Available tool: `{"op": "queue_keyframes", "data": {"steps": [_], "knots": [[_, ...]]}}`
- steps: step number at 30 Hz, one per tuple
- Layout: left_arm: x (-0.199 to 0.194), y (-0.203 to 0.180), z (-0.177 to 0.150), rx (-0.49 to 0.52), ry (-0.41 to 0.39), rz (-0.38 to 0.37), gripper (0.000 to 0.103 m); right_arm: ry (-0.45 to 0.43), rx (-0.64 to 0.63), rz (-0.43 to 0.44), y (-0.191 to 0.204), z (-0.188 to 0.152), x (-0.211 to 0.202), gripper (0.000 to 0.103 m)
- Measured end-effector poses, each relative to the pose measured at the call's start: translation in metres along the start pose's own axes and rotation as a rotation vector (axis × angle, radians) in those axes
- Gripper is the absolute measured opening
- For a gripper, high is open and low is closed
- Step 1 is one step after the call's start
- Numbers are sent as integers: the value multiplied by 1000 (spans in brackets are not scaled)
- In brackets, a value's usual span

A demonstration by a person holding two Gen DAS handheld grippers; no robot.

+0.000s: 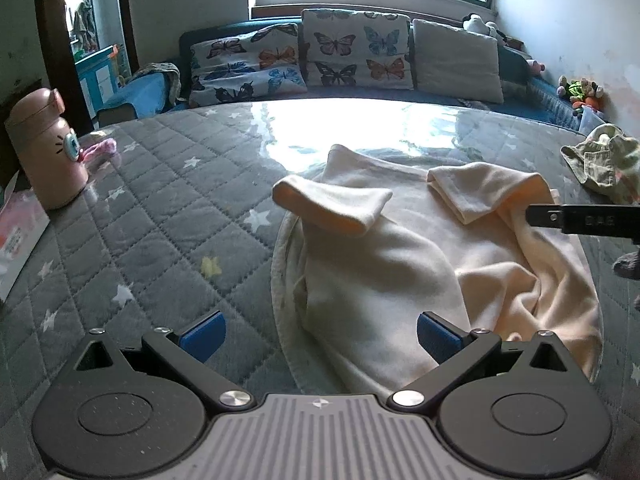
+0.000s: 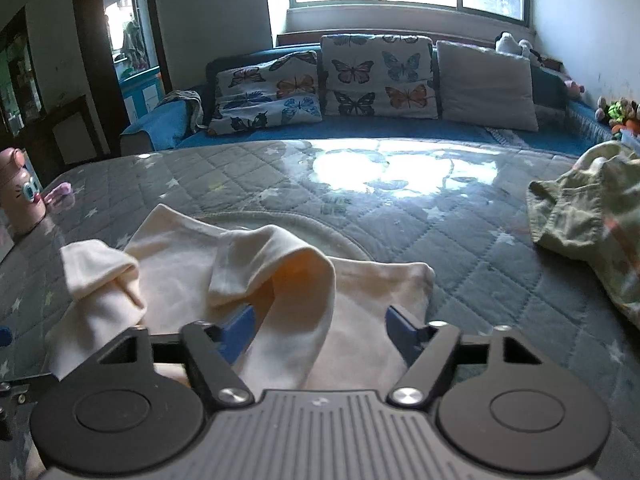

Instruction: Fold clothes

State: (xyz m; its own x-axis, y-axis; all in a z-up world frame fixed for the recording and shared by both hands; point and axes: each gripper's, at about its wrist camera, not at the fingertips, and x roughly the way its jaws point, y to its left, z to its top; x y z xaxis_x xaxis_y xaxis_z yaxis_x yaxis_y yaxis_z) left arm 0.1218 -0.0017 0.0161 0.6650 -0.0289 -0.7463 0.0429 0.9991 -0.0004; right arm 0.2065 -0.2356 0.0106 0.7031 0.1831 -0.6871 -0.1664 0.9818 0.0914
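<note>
The left gripper (image 1: 318,336) sits closest in its own view, blue pads spread wide with nothing pinched; its right pad lies against the near hem of a cream garment (image 1: 400,264), the left pad over bare quilt. The garment lies on a grey quilted table cover (image 1: 152,208) printed with white stars, partly over a round pale mat (image 1: 286,280). Its long axis runs away from the camera toward the sofa — hem nearest, neck end farthest. Both sleeves are folded inward across the chest: the left sleeve (image 1: 332,204) lies crosswise with its cuff pointing toward the middle, the right sleeve (image 1: 480,188) doubled back beside it.

In the right wrist view, the right gripper (image 2: 320,330) stands partly open, at a middling width. The folded right sleeve arches up between its pads and drapes against the left pad, yet the pads do not press together on it. A finger of this gripper also shows at the right edge of the left view, touching the garment's shoulder.

Well apart, a pink bottle (image 1: 44,148) stands at the table's left edge and a crumpled green garment (image 2: 588,216) lies at the right. Butterfly cushions (image 1: 304,60) line the blue sofa (image 2: 360,130) behind.
</note>
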Motion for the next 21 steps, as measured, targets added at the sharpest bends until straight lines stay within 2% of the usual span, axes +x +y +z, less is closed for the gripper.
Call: {"op": "queue_keyframes", "data": {"steps": [1,3,4,6,10,18,21], "knots": [[2,-1,2,3,0,1,103,8,5,8,-1,1,6,59],[6,-2,7,9,-3,1,103,12,13,25,-4,3,12,40],[8,-3,9,11,-4,2,103,14,20,34,-5,3,15,35],[13,-4,14,8,-5,4,103,11,33,40,-9,4,15,13],[20,0,24,-17,-10,9,103,-19,38,23,-17,3,6,5],[27,17,42,-95,-48,17,102,-94,93,-41,-48,-8,-41,4],[33,18,47,-112,-48,-2,90,-107,116,-55,-59,-15,-56,4]]}}
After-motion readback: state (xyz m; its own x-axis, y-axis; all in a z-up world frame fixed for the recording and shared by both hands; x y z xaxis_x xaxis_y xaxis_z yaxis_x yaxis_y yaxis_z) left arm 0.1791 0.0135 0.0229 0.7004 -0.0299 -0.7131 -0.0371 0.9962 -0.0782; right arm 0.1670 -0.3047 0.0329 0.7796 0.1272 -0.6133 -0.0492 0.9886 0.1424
